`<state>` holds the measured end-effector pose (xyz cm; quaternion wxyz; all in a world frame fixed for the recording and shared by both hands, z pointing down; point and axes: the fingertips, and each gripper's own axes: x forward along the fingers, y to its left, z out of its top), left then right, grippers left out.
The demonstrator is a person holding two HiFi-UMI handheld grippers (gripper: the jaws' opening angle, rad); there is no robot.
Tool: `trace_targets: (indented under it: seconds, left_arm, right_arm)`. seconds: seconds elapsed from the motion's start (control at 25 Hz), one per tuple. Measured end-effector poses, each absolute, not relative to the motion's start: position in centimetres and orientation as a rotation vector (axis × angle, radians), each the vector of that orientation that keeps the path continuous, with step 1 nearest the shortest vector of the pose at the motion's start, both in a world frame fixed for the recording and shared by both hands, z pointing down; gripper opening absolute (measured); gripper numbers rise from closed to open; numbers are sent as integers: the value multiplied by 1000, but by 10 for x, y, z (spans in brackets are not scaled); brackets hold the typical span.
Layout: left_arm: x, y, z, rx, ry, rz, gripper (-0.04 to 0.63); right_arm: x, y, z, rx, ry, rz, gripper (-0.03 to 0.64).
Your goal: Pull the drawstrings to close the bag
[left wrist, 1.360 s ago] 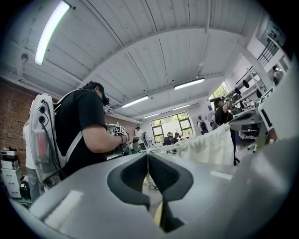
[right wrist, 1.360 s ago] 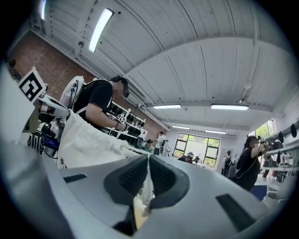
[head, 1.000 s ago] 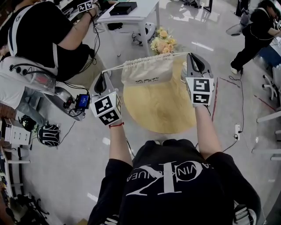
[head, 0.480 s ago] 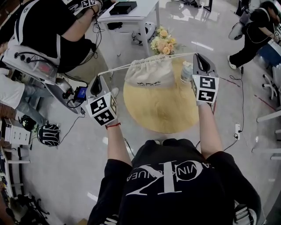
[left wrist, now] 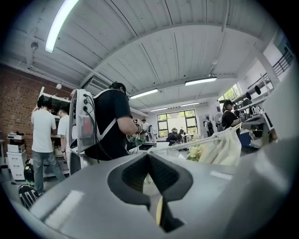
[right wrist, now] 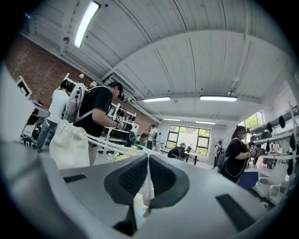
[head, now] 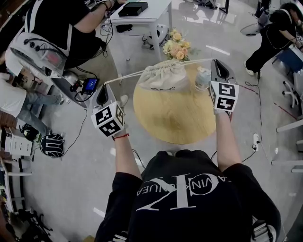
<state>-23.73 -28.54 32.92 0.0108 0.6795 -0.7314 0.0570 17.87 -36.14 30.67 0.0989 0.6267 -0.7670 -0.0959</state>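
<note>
A cream drawstring bag (head: 163, 78) hangs in the air over the round wooden table (head: 175, 120), its mouth gathered tight. White drawstrings run out of it to both sides, taut. My left gripper (head: 104, 87) is shut on the left drawstring (head: 125, 75), out past the table's left rim. My right gripper (head: 218, 62) is shut on the right drawstring (head: 196, 60) at the table's right. In the left gripper view the bag (left wrist: 225, 147) hangs to the right of the shut gripper (left wrist: 147, 156); in the right gripper view the bag (right wrist: 69, 144) is left of the gripper (right wrist: 148, 158).
A bunch of yellow flowers (head: 177, 46) stands at the table's far edge, and a small pale container (head: 202, 78) sits by my right gripper. A white desk (head: 142, 14) is behind. A person (head: 57, 28) stands at the left, another at the far right (head: 274, 33).
My left gripper has moved further left and away from the bag, drawing out more string. The bag's mouth has bunched tighter and the bag has shifted slightly right.
</note>
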Motion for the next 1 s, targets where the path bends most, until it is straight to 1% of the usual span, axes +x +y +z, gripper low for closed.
trace_targets:
  seconds: [0.28, 0.52, 0.72, 0.84, 1.0]
  left_arm:
    - [-243, -285, 331, 2110, -2273, 157, 12]
    - [-235, -286, 334, 2130, -2308, 202, 11]
    - [-222, -284, 315, 2237, -2405, 261, 12]
    - [-216, -285, 304, 2272, -2395, 191, 12]
    - [-209, -289, 291, 2323, -2320, 22, 12]
  right_arm:
    - [181, -363, 309, 1873, -2287, -232, 20]
    - [186, -363, 314, 1900, -2287, -218, 20]
    - [190, -361, 306, 1933, -2306, -247, 20]
    - [185, -358, 297, 1922, -2363, -275, 20]
    - [172, -357, 282, 1877, -2490, -264, 20]
